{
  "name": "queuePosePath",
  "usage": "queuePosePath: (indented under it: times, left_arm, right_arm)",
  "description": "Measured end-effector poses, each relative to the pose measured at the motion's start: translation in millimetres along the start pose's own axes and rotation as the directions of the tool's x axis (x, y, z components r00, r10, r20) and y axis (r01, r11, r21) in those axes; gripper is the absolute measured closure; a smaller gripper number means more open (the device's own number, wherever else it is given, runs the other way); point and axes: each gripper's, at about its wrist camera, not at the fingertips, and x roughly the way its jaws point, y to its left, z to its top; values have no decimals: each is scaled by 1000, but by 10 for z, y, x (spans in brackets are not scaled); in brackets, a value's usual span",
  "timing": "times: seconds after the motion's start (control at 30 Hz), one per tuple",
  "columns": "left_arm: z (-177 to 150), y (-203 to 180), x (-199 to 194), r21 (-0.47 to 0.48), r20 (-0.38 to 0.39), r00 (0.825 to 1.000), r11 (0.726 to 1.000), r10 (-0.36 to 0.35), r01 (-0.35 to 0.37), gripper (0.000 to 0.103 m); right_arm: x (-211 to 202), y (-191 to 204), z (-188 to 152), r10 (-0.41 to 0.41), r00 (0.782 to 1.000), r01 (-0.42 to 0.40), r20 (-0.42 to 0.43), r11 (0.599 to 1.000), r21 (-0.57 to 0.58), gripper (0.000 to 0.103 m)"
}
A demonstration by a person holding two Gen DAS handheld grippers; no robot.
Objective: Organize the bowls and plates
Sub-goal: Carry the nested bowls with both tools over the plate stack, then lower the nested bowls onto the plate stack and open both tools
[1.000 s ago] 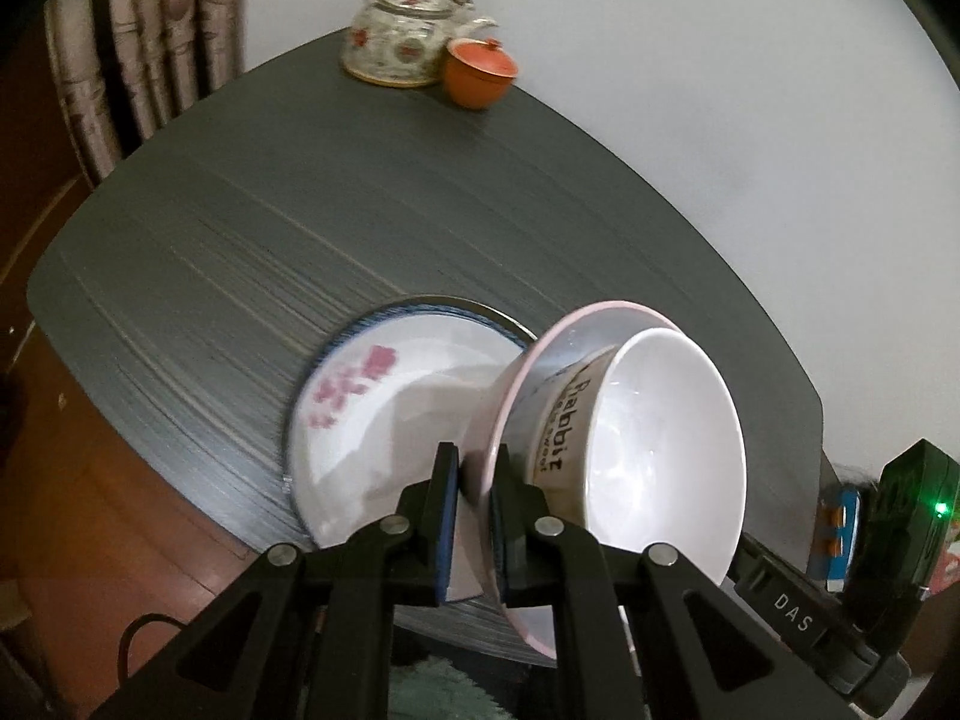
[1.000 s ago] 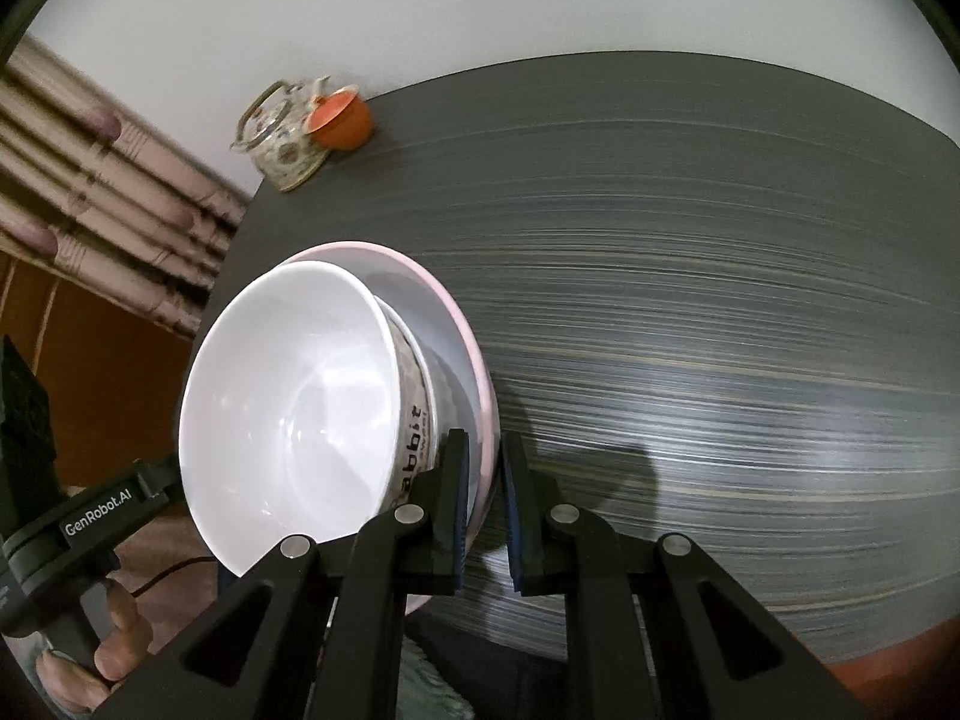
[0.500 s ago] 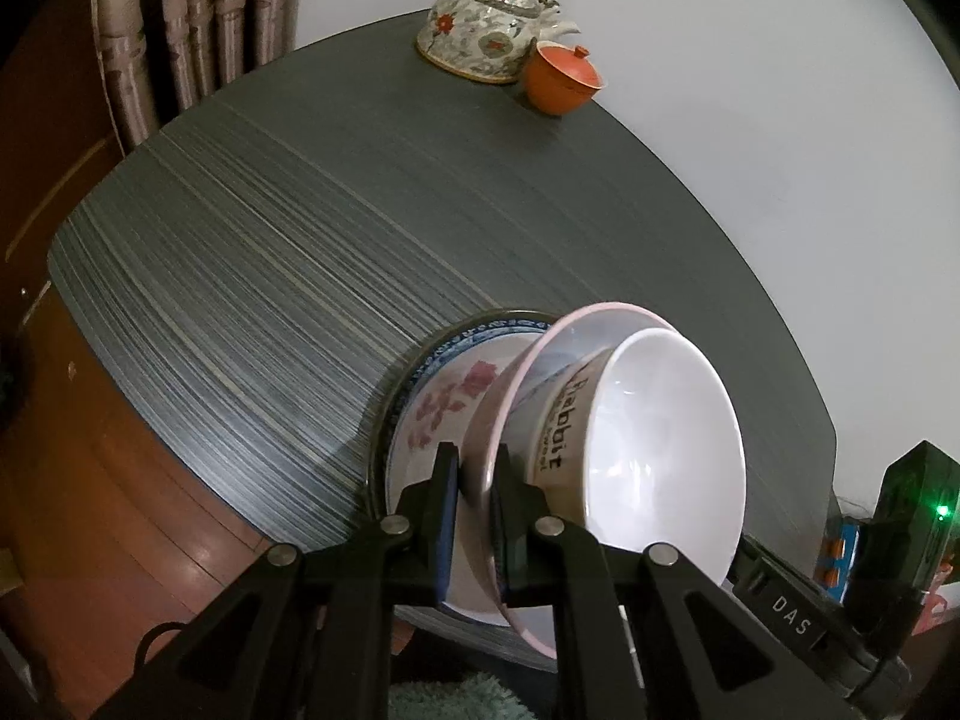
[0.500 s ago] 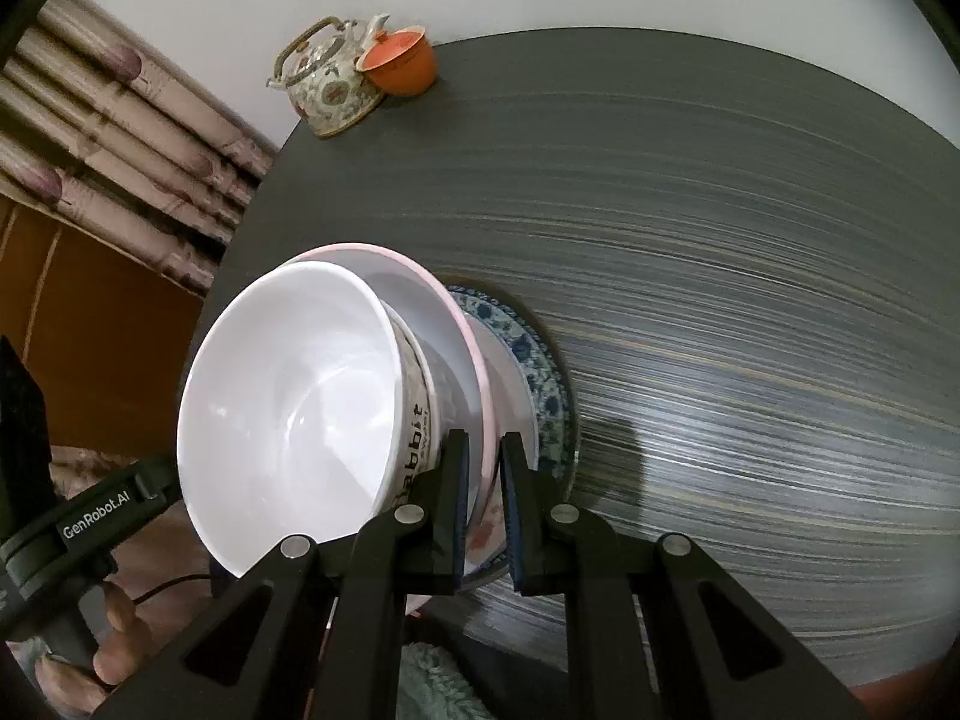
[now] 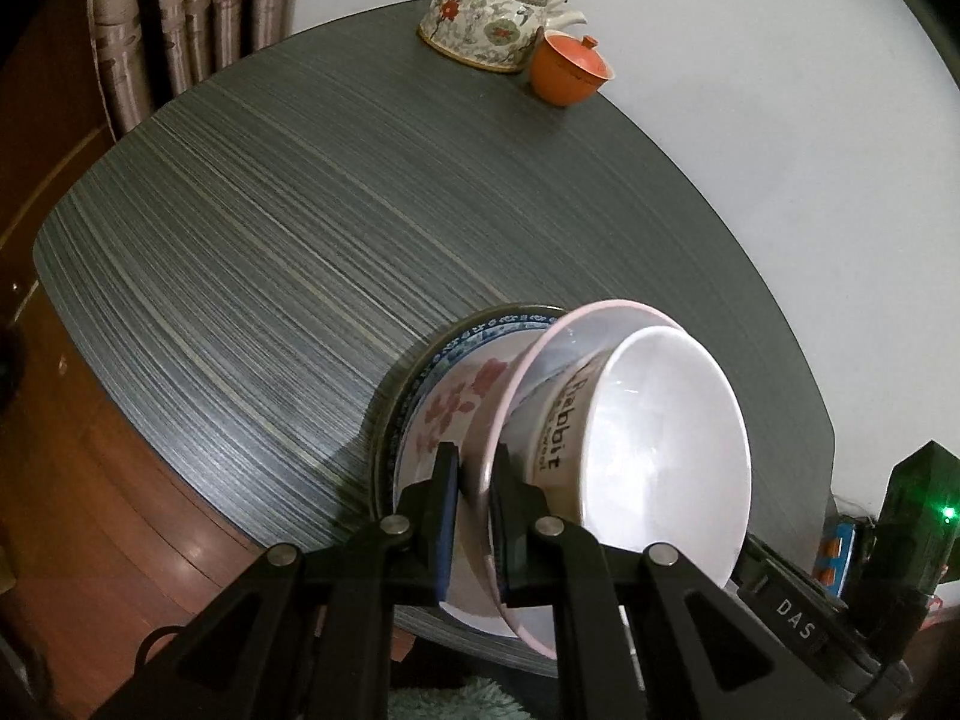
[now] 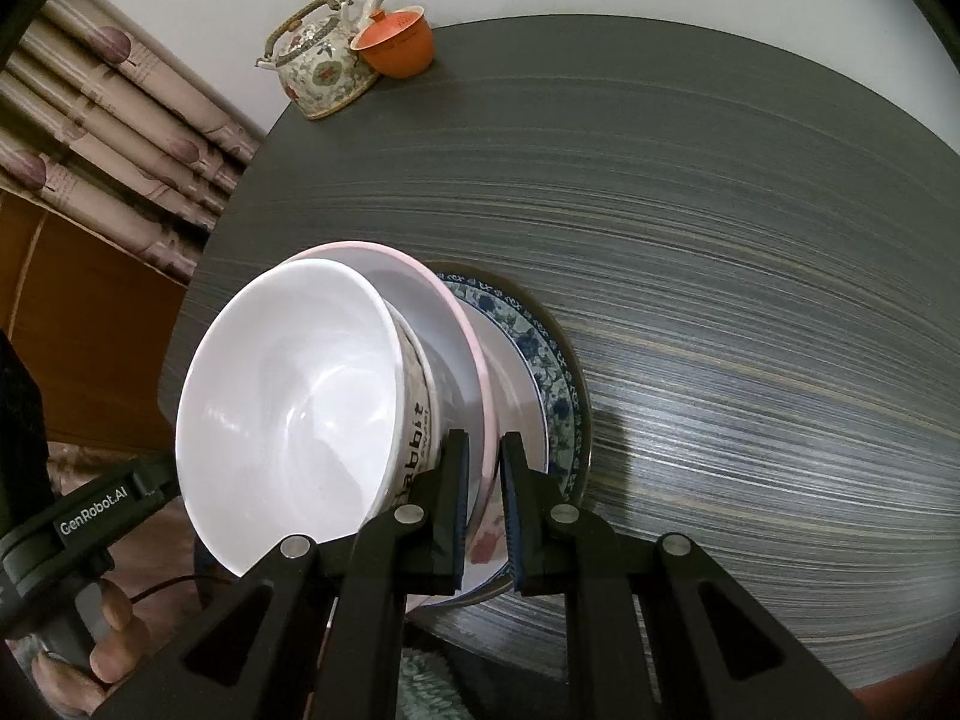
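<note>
Since 1 second ago, the stack of plates has come into the right wrist view and the teapot [image 5: 494, 18] sits higher in the left view. On the dark striped table [image 5: 300, 228] lie 2 stacked plates [image 5: 447, 384], the blue-patterned 1 lowest. The left gripper [image 5: 474, 480] and right gripper [image 6: 483, 474], both angled steeply down, each pinch the pink plate's rim [image 6: 474, 354] at opposite edges; it carries 1 white bowl [image 6: 288, 414]. 1 orange cup [image 6: 396, 48] touches the teapot.
</note>
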Motion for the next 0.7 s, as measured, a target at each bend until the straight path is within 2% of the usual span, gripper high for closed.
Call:
queuePosePath:
  times: [0.37,0.43,0.57,0.63,0.7]
  left_arm:
    - [-19,-33,-71,17,29,999,1000,19,-19,91]
    - [-29,-40,-101,26,36,999,999,28,-29,90]
    - [-67,-57,-177,42,54,998,998,42,-44,88]
    - [-80,-72,-229,46,67,997,998,49,-52,87]
    - [-90,-79,-291,49,86,995,997,53,-57,85]
  right_arm:
    - [3,43,-18,-14,1000,14,17,1000,-9,88]
    - [-3,40,-25,-29,999,29,25,1000,-11,81]
    - [-22,0,-41,-31,999,31,30,1000,-4,76]
    - [-44,-32,-57,-29,999,29,35,1000,0,69]
    - [-88,-63,-81,-17,999,17,43,1000,5,67]
